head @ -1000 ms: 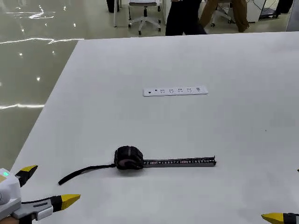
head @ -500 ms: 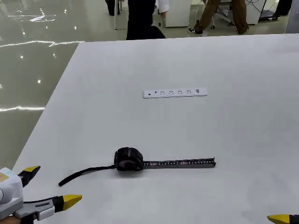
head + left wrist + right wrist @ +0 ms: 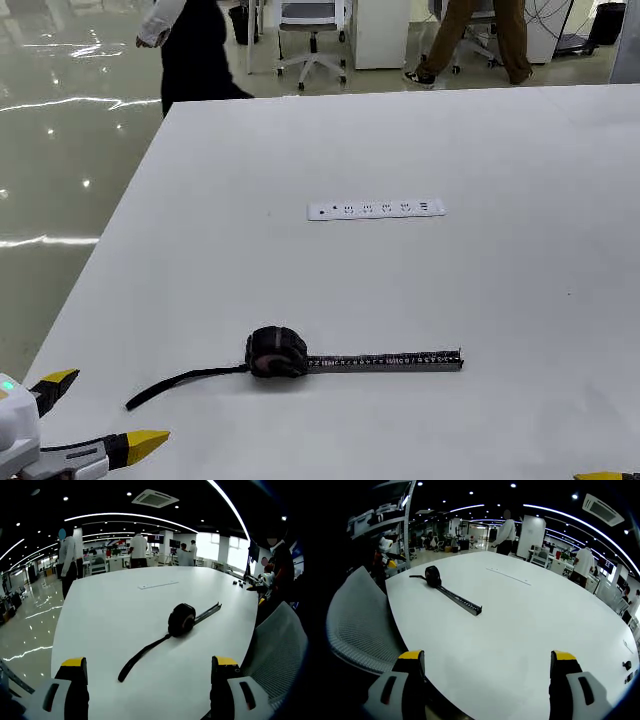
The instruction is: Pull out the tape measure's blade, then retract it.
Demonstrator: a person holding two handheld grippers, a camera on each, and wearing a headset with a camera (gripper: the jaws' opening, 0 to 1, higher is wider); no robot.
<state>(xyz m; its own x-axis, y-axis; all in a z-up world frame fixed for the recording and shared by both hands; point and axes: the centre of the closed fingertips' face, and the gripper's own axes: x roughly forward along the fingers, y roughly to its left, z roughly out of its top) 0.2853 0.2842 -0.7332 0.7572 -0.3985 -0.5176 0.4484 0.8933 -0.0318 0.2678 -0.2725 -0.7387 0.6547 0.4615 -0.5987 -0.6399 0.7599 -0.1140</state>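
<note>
tape measure [image 3: 275, 352], ahead of left gripper [image 3: 105, 410]

Left gripper [image 3: 150, 661]: two black jaws, each capped in bright yellow at the tip.
Left gripper housings: pale grey-white blocks at the jaw roots, each with a dark oblong slot.
Left gripper in the head view: a white body at the near left with a small green light on top, and yellow tips tapering to points after a short black stretch.
Right gripper [image 3: 487, 655]: black jaws with squared yellow caps.
Right gripper housings: grey-white and rounded, with a dark oblong slot in each.
</note>
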